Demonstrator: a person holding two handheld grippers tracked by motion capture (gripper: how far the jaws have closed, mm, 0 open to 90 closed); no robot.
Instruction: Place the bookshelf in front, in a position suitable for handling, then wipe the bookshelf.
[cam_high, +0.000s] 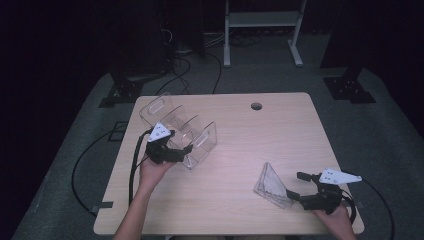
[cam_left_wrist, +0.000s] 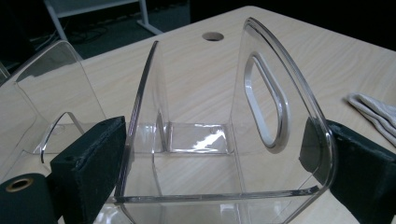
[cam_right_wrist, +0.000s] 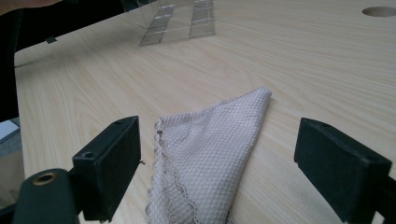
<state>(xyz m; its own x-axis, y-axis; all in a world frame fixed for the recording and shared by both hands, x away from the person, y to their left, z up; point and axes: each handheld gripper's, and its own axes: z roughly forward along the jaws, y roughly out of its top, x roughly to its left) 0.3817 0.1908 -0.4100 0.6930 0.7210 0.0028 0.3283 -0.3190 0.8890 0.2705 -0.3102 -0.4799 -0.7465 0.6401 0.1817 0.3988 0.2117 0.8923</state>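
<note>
We count one clear acrylic rack (cam_left_wrist: 205, 140), its end compartment between the spread left gripper (cam_left_wrist: 219, 154) jaws. One folded cloth (cam_right_wrist: 210, 154) lies between the right gripper (cam_right_wrist: 217, 163) jaws, also apart.

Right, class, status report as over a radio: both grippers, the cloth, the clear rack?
Left gripper open, jaws straddling the clear rack. Right gripper open, jaws either side of the folded cloth. Cloth flat on the table, nothing blocking.

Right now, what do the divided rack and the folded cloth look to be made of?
Rack: clear glossy rigid plastic, probably acrylic; the table grain shows through and its edges catch glare. Cloth: pale beige woven fabric, matte, with a diamond waffle texture and scalloped stitched edge; fibre unclear.
</note>
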